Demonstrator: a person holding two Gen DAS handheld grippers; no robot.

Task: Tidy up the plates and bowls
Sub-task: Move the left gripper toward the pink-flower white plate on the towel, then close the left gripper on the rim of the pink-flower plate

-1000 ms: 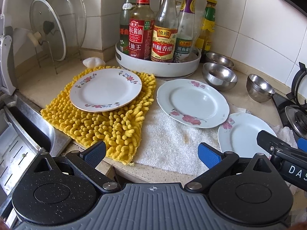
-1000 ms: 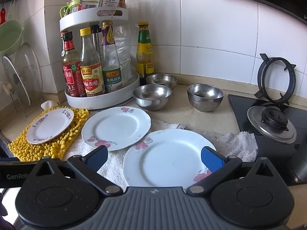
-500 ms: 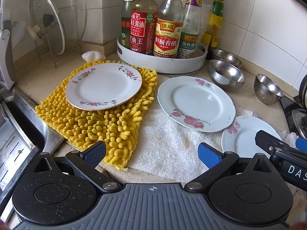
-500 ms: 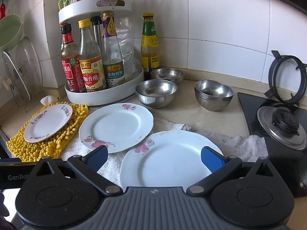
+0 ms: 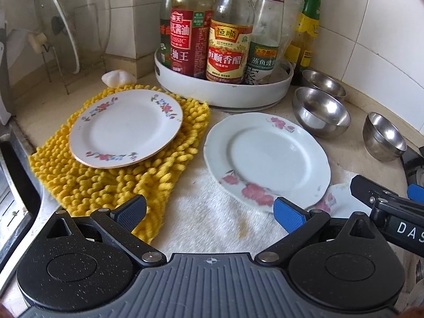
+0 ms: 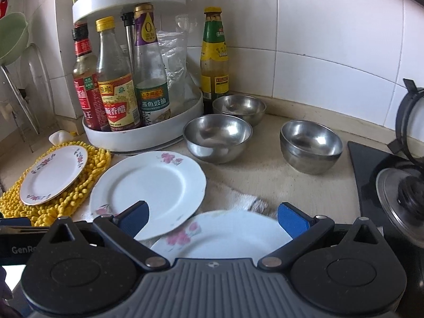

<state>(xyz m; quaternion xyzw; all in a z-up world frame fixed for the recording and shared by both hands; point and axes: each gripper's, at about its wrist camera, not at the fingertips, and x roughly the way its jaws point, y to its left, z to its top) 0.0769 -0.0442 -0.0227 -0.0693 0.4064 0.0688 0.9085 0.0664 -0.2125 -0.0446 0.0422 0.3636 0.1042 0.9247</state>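
On a tiled kitchen bench, three flowered plates and three steel bowls lie spread out between a sink edge and a gas hob. At the bench's sink-side end, a small floral plate rests on a yellow chenille mat. Just beside it, a larger pink-flowered plate sits partly on a white towel, its near rim overlapping a third plate that lies at the front edge toward the hob. Behind the plates, near the back wall, a white rotating rack carries sauce and vinegar bottles; a green-labelled bottle stands beside it in the corner. Two steel bowls sit close together just beside the rack, one behind the other, and a third steel bowl stands apart, nearer the hob. A glass pot lid stands upright in a wire holder at the back of the sink end.

The left tool hovers over the towel at the front edge, its blue-padded fingers spread wide and gripping nothing. The right tool hangs low over the third plate, fingers likewise wide apart on either side of the plate's rim, empty; whether they touch the plate cannot be told.
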